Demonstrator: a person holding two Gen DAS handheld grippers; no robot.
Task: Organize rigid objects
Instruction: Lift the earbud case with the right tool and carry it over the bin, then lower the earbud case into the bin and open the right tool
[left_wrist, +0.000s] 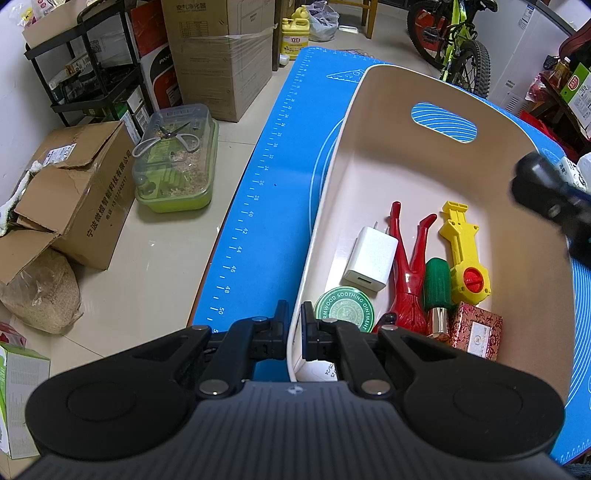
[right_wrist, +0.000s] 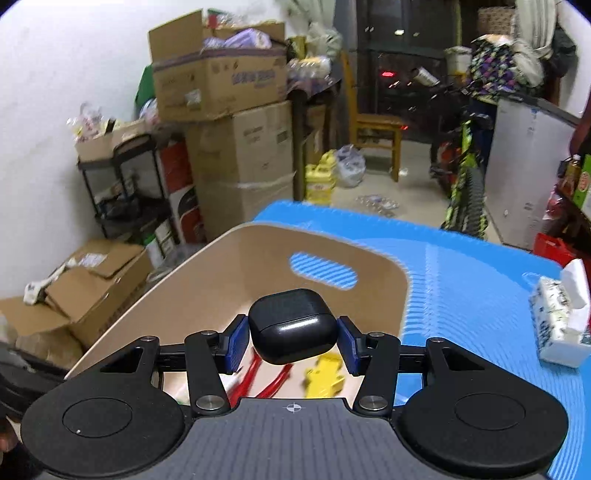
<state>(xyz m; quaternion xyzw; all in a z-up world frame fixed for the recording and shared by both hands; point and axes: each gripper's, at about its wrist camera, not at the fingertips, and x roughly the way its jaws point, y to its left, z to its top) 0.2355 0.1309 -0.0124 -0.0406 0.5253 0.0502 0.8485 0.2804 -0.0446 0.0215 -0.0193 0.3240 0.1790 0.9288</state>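
**Between your right jaws: case over the bin**

Between the pads of your right gripper (right_wrist: 292, 341) sits the black earbud case (right_wrist: 293, 325), clamped across its width and carried above the beige bin (right_wrist: 236, 266). Directly below and ahead lie the bin's toys. Your left gripper (left_wrist: 294, 325) pinches the bin's near rim, closed narrow. Farther off, the bench's blue mat (right_wrist: 461, 280) extends.
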